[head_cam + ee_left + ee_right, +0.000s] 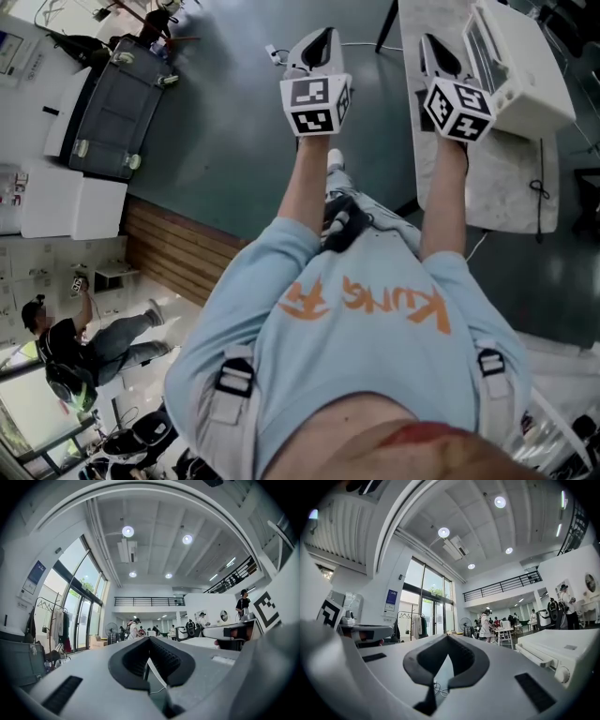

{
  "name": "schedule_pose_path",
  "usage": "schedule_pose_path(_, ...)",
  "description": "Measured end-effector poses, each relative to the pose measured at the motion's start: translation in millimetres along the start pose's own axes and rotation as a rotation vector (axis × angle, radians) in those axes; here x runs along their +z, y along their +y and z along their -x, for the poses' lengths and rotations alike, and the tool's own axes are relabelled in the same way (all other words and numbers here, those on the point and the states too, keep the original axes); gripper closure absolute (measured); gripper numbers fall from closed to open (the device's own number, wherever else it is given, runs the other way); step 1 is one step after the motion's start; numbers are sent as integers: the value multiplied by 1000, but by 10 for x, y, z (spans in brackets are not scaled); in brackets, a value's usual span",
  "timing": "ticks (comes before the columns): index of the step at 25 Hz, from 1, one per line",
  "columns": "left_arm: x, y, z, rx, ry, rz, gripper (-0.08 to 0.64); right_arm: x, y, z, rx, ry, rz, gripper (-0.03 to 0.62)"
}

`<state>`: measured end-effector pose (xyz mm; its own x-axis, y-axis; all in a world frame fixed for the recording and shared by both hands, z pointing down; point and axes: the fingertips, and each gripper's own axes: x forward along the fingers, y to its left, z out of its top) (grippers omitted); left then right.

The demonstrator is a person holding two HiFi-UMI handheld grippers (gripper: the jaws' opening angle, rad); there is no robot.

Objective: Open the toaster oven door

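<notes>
The white toaster oven (520, 66) stands on a pale marble-topped table (506, 187) at the upper right of the head view, its door closed. In the right gripper view the toaster oven (562, 656) lies off to the right, with its handle bar showing. My right gripper (433, 42) hovers just left of the oven, over the table's left part, jaws shut and empty (447, 639). My left gripper (323, 33) is held over the dark floor, left of the table. It is also shut on nothing (149, 641). Neither gripper touches the oven.
A black case (112, 103) and white boxes (56, 202) sit on the floor at the left. A dark cable (541, 187) runs over the table's near end. People (486, 625) stand at tables far across the hall.
</notes>
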<state>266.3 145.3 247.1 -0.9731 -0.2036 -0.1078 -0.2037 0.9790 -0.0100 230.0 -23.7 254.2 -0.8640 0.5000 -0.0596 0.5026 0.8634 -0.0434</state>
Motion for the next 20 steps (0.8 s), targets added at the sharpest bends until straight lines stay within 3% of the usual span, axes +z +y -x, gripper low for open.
schedule_pose_path(5, -46, 180, -423, -47, -43, -33, 558, 5, -331, -370, -61, -49, 4, 595)
schedule_pose_path(10, -238, 753, -1194, -50, -49, 7, 557, -15, -531, -1212, -82, -70, 24, 595)
schedule_pose_path(16, -644, 1357, -2480, -94, 23, 57, 557, -348, -714, -2520, -79, -21, 17, 594)
schedule_pose_path(20, -1155, 1592, -3272, -144, 131, 113, 557, -817, -850, -3211, -98, 69, 6, 594)
